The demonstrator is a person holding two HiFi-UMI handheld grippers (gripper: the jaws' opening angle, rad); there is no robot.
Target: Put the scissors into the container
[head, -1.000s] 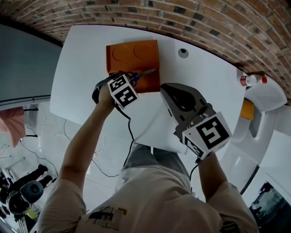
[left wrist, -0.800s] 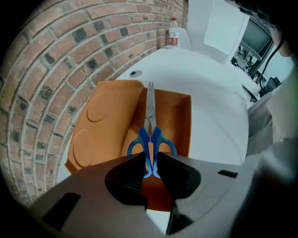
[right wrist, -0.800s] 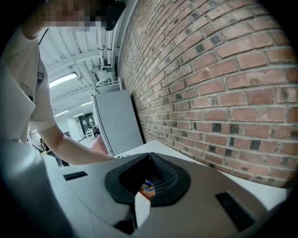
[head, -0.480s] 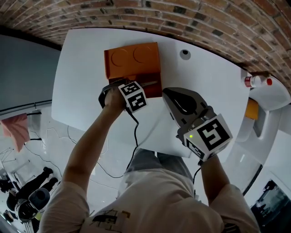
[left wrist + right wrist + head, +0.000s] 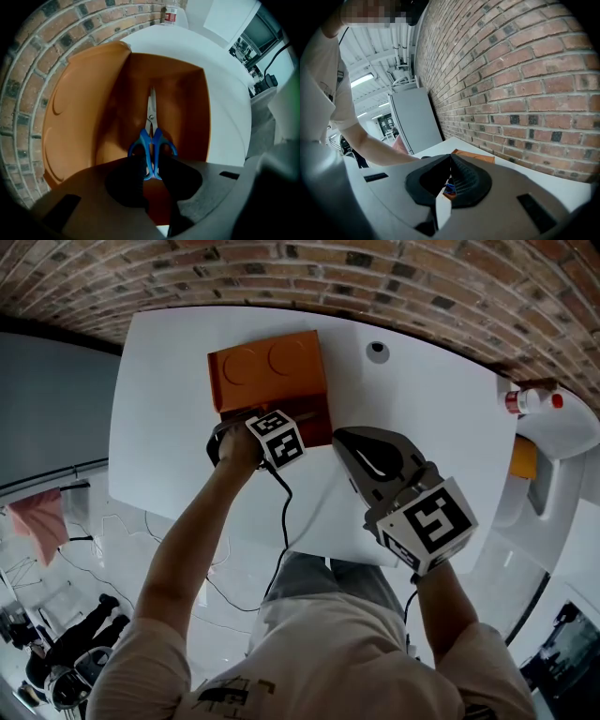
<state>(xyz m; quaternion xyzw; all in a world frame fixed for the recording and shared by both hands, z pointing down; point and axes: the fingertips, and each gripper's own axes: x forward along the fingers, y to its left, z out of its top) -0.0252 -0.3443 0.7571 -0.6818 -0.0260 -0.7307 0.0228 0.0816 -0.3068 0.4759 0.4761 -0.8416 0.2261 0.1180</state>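
The scissors (image 5: 151,140) have blue handles and steel blades that point away from me. In the left gripper view they hang low inside the orange container (image 5: 185,108), whose open lid (image 5: 77,108) lies to the left. My left gripper (image 5: 151,169) is shut on the handles. In the head view the left gripper (image 5: 278,427) sits over the container's (image 5: 267,371) near half, and its marker cube hides most of the scissors. My right gripper (image 5: 345,439) hovers over the white table to the right of the container, shut and holding nothing; the right gripper view shows the right gripper's (image 5: 449,180) jaws together.
The container stands on a white table (image 5: 422,399) against a brick wall (image 5: 450,287). A round hole (image 5: 377,350) lies in the table beyond the right gripper. A spray bottle (image 5: 530,401) stands past the table's right end. The near edge runs just behind both grippers.
My left gripper has brought the scissors from above the container's right edge down into its tray, so the blades hardly show in the head view. The right gripper has stayed about where it was.
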